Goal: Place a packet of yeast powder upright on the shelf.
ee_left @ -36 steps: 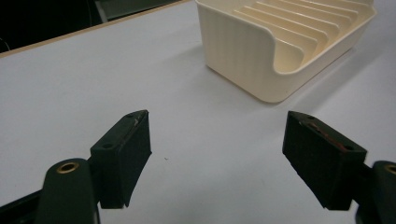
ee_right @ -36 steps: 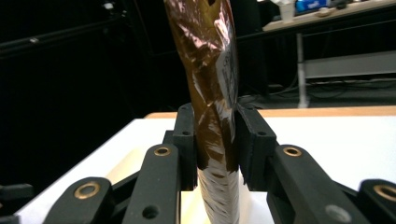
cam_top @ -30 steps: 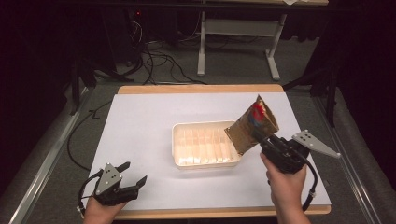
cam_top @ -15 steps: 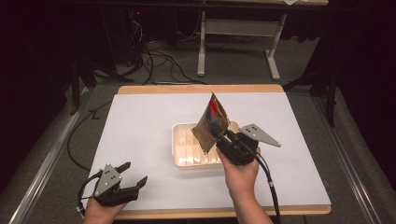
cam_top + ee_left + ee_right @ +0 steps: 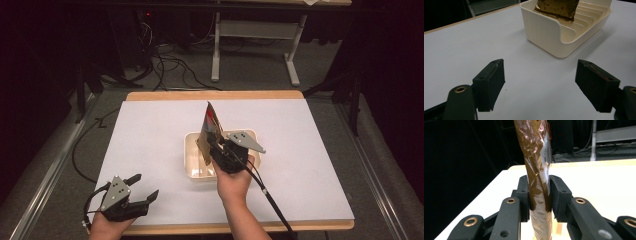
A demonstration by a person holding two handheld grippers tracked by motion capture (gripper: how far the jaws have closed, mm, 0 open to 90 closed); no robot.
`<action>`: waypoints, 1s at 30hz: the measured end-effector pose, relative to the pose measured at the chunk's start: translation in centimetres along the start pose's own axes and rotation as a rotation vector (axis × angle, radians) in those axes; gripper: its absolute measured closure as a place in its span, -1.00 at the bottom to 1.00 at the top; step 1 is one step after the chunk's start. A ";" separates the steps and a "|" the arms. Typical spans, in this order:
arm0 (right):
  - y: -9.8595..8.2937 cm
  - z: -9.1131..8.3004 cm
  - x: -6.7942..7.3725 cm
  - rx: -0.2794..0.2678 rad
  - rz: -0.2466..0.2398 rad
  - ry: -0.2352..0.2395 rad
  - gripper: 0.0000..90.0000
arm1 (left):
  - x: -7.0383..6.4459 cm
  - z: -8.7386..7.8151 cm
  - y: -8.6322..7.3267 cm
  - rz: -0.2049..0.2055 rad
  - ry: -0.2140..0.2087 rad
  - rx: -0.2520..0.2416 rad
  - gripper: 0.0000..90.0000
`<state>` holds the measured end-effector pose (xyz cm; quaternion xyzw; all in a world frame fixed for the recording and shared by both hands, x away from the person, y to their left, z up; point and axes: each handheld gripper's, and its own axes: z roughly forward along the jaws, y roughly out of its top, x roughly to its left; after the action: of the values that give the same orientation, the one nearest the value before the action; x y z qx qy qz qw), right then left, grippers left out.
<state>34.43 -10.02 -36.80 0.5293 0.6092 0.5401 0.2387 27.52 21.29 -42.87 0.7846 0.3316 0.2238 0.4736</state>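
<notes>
A gold foil packet with a red patch stands upright over the left part of a cream ribbed tray in the middle of the table. My right gripper is shut on the packet, and in the right gripper view the foil packet is pinched between the two jaws. My left gripper rests open at the table's front left, with nothing between its fingers. In the left gripper view the packet's lower edge hangs inside the tray, just above the ribs.
The white table top ends in a wooden edge at front and back. A cable trails from the right gripper toward the front edge. Behind the table stand a metal frame and loose floor cables.
My right gripper has carried the packet leftward from beyond the tray's right end to over its left part, turning it more upright. The left gripper has stayed still.
</notes>
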 end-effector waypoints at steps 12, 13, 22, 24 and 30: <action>-0.3 -0.1 1.1 -0.042 0.024 0.002 0.61 | -0.1 0.1 0.0 0.000 -0.003 0.003 -0.47; -0.3 -0.2 1.1 -0.045 0.026 -0.001 0.61 | -0.1 0.1 0.0 0.001 -0.003 0.005 -0.47; -1.1 0.3 0.5 -0.030 0.016 -0.047 0.61 | -0.1 0.1 0.0 0.000 0.001 0.004 -0.46; -1.1 0.3 0.5 -0.030 0.003 -0.056 0.61 | -0.1 0.1 0.0 0.001 0.001 0.006 -0.46; -1.2 0.5 0.5 -0.032 -0.027 -0.097 0.61 | -0.2 0.1 0.0 0.006 -0.002 0.007 -0.46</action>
<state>34.25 -9.20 -37.95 0.5424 0.5953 0.5204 0.2838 27.50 21.08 -42.93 0.7875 0.3295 0.2231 0.4706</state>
